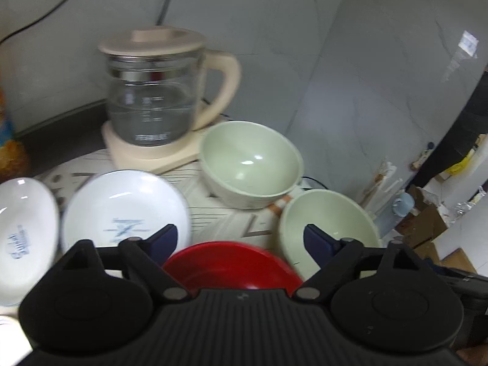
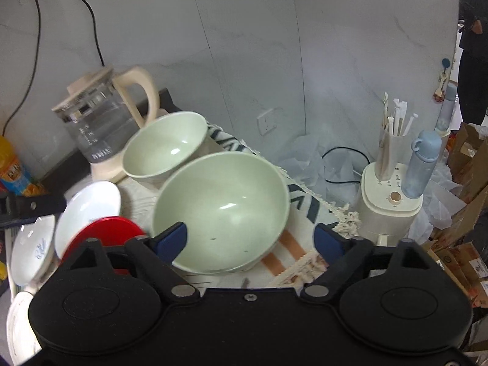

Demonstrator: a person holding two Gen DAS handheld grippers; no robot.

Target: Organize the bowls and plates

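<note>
- Left gripper (image 1: 241, 241), jaws wide and empty, sits low centre above a red round plate (image 1: 231, 263).
- Right gripper (image 2: 250, 239), wide and empty, frames a pale green bowl (image 2: 221, 210) mid-frame on the desk.

Black ribbed tool (image 1: 241, 238) body, 2 round black discs, silver pivot screws, dark blue fingertip pads (image 2: 170, 239).

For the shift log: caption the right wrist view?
Open right gripper approaches near green bowl; second green bowl, kettle, red plate beyond.
</note>
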